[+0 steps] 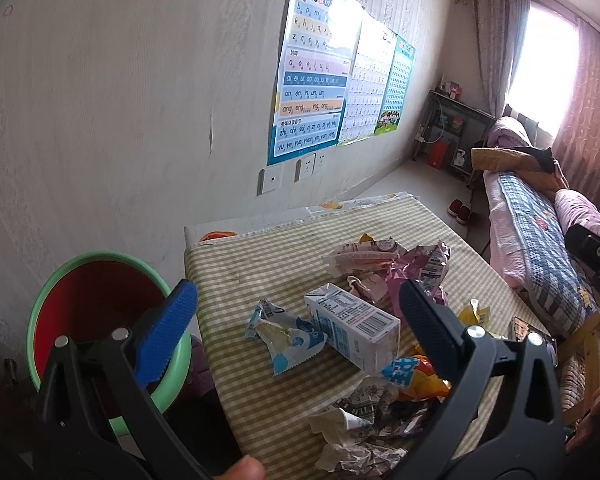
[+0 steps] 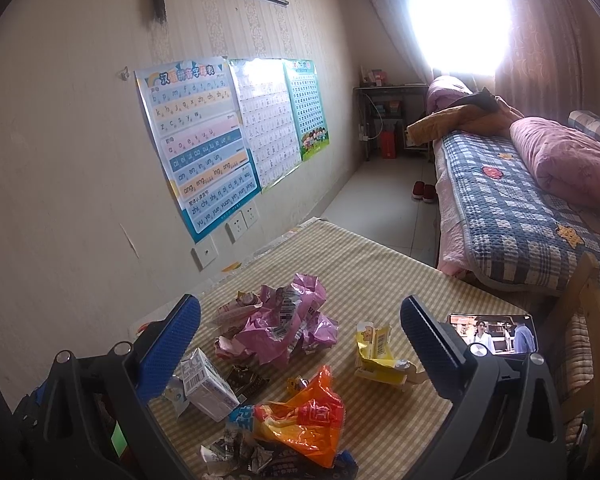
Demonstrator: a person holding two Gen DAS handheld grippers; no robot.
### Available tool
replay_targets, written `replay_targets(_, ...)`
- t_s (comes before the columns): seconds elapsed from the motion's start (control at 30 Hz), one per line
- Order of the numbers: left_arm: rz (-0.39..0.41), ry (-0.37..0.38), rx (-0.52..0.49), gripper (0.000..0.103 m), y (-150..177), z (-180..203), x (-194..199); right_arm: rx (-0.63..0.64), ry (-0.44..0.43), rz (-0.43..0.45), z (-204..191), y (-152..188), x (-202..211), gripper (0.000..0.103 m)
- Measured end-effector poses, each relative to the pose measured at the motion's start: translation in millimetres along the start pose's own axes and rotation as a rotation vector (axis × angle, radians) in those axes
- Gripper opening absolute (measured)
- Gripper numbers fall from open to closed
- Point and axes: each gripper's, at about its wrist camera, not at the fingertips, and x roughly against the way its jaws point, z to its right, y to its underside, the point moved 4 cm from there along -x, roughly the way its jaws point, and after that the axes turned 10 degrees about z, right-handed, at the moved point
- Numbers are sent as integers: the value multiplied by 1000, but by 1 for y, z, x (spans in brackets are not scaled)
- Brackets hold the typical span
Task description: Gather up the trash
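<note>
A: Anything in the bin [image 1: 100, 280] yet?
B: Looks bare. Trash sits on the counter [image 2: 380, 272]: pink wrapper [image 2: 288, 324], orange bag [image 2: 312, 420], milk carton [image 1: 352, 326].
A: Grippers?
B: Left gripper [image 1: 300, 320] and right gripper [image 2: 300, 340] gape wide, holding nothing.

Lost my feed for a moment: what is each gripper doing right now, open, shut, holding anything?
Left gripper: open, empty, above the milk carton.
Right gripper: open, empty, above the pink wrapper.
</note>
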Motion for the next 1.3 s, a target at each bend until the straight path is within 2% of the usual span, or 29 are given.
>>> replay_targets(0.9, -8, 6, -8, 99, 1, 2, 0, -1, 28, -15, 6, 2, -2, 96)
replay_targets(1.1, -11, 38, -33, 99, 3, 8, 1, 27, 4, 9, 11, 8, -2, 96)
replay_targets(1.2, -28, 51, -48, 99, 8, 10, -2, 31, 3, -38, 20, 20, -9, 96)
replay_targets(1.3, -103, 55, -60, 99, 21, 11, -14, -2, 14, -108, 35, 38, -15, 96)
